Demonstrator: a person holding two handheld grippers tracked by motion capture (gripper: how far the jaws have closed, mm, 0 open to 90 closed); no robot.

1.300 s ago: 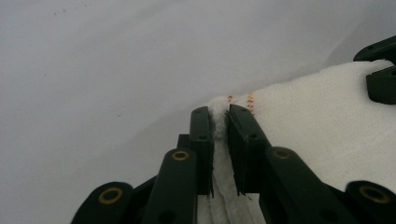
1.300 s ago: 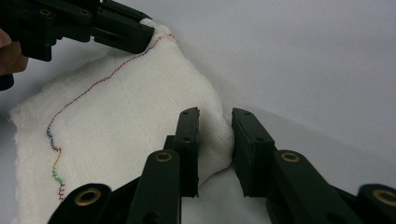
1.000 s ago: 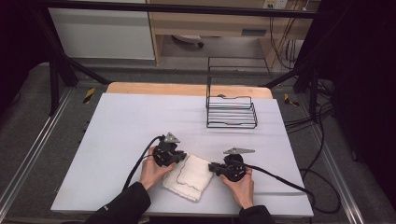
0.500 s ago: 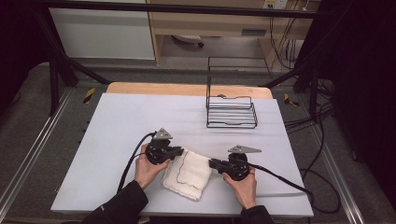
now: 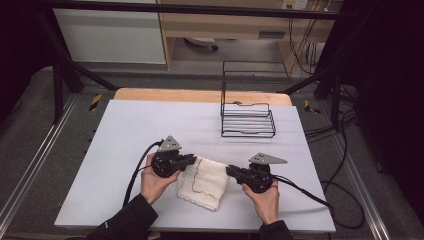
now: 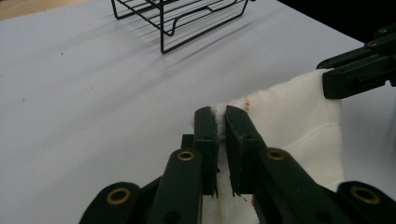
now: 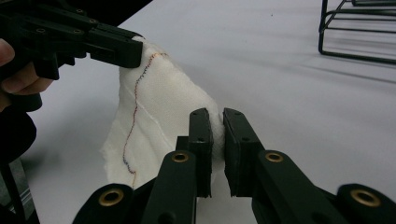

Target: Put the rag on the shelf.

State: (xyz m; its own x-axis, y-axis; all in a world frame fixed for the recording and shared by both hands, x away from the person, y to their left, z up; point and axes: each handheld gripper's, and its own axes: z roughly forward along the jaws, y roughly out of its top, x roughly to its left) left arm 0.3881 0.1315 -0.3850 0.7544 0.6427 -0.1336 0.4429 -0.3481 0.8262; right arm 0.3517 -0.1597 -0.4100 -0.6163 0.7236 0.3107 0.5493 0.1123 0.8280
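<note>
Right now I have the white cloth (image 5: 204,182) pinched at two corners, one in each gripper, near the front edge of the table (image 5: 125,130). My left gripper (image 5: 192,159) has its jaws pressed together on the cloth's far left corner; in the left gripper view a tuft of white fabric (image 6: 289,116) sticks up between the black jaws of that gripper (image 6: 221,116). My right gripper (image 5: 231,170) clamps the far right corner the same way, with cloth (image 7: 154,107) bulging between its own jaws (image 7: 215,116). The top edge hangs between the two grippers, lifted off the surface, while the lower part sags down to the table. A thin line of coloured stitching runs along the cloth; I can read no label, brand or writing on it or anywhere else. Farther back and to the right, a black wire rack (image 5: 247,112) stands on the table, well apart from the cloth.
</note>
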